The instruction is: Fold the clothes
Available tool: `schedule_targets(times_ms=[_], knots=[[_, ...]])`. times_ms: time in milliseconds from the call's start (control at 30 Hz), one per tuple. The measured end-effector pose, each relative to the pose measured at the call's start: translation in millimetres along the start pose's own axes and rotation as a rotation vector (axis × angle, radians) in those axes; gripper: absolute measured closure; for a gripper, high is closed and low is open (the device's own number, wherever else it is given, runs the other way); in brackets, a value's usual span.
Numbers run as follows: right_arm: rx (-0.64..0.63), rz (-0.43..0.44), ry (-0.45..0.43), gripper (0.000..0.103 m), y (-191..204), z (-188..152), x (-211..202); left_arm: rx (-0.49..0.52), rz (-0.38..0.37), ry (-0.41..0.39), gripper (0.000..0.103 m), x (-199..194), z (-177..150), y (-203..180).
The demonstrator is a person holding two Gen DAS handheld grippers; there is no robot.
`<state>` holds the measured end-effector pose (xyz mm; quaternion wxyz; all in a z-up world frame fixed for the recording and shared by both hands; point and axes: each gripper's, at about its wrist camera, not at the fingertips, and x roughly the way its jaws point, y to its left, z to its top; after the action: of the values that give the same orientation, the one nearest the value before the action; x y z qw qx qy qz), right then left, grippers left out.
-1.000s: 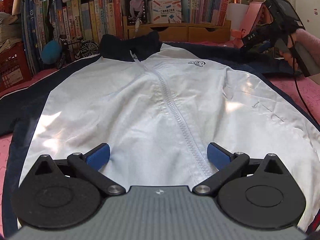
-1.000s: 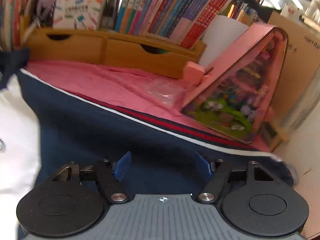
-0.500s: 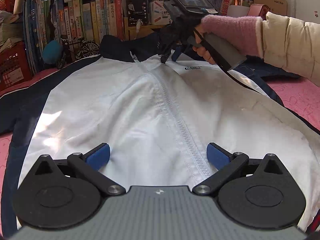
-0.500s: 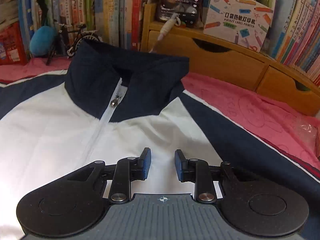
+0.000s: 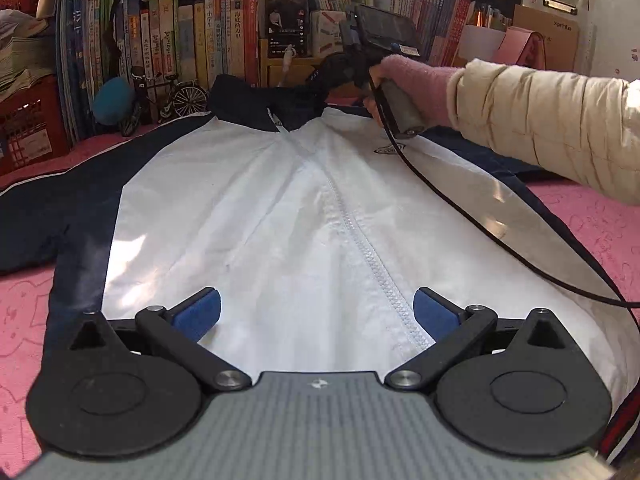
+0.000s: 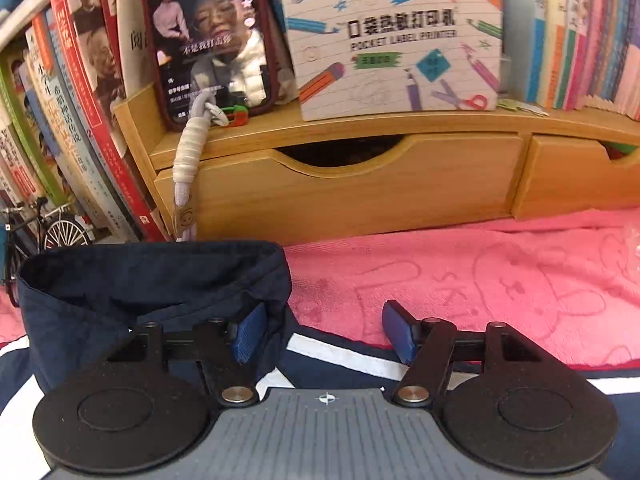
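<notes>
I see a tabletop covered by a pink plush cloth (image 5: 580, 220) printed with faint cartoon outlines. Directly on it lies a white zip-front jacket with navy collar and sleeves (image 5: 280, 208), spread flat, front up, collar toward the back. Behind the collar a light wooden two-drawer desk organiser (image 6: 360, 184) stands on the cloth. To the left, a small black model bicycle (image 5: 168, 96) stands beside upright books (image 5: 192, 36).

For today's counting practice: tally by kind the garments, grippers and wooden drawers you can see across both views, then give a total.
Jacket: 1
Grippers, left gripper and right gripper: 2
Wooden drawers, left drawer and right drawer: 2
Total: 5
</notes>
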<state>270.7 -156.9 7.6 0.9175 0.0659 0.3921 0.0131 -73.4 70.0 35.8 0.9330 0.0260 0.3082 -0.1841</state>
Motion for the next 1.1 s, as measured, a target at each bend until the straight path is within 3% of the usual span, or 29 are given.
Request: schedule_targets(times_ms=[100, 200, 300, 400, 500, 567, 633, 667, 733, 767, 833, 900, 967, 1033, 1100], knots=[[-0.074, 0.029, -0.051, 0.04, -3, -13, -36, -0.033, 0.051, -0.082, 0.0, -13, 39, 38], [-0.2, 0.106, -0.091, 0.037, 2, -34, -75, 0.044, 0.122, -0.181, 0.0, 12, 69, 54], [-0.412, 0.225, -0.088, 0.007, 27, -68, -101, 0.181, 0.251, -0.228, 0.021, 68, 87, 56], [-0.725, 0.221, -0.185, 0.004, 55, -114, -120, 0.313, 0.356, -0.132, 0.036, 133, 91, 57], [-1.063, 0.121, -0.373, 0.0, 88, -168, -135, 0.342, 0.388, -0.014, 0.036, 177, 89, 69], [-1.131, 0.118, -0.373, 0.0, 95, -176, -132, 0.357, 0.438, -0.01, 0.029, 190, 88, 78], [-1.047, 0.158, -0.306, 0.0, 88, -161, -127, 0.387, 0.5, -0.011, 0.026, 199, 89, 88], [-0.974, 0.169, -0.268, 0.0, 78, -150, -121, 0.393, 0.518, -0.01, 0.02, 201, 91, 94], [-0.825, 0.091, -0.182, 0.0, 53, -126, -99, 0.334, 0.522, 0.009, 0.017, 205, 96, 111], [-0.74, 0.062, -0.163, 0.0, 33, -116, -90, 0.283, 0.523, 0.02, 0.009, 206, 99, 122], [-0.545, -0.017, -0.102, 0.0, -18, -98, -75, 0.172, 0.53, 0.041, 0.003, 208, 106, 143], [-0.333, -0.116, -0.06, 0.001, -77, -86, -66, 0.093, 0.581, 0.07, 0.001, 206, 110, 158], [-0.179, -0.341, -0.028, 0.001, -123, -79, -72, 0.027, 0.619, 0.086, 0.012, 198, 112, 168], [-0.205, -0.594, -0.025, 0.003, -148, -80, -88, -0.022, 0.585, 0.062, 0.016, 175, 108, 167], [-0.204, -0.599, -0.091, 0.003, -158, -89, -128, -0.058, 0.493, 0.014, 0.016, 141, 101, 162]])
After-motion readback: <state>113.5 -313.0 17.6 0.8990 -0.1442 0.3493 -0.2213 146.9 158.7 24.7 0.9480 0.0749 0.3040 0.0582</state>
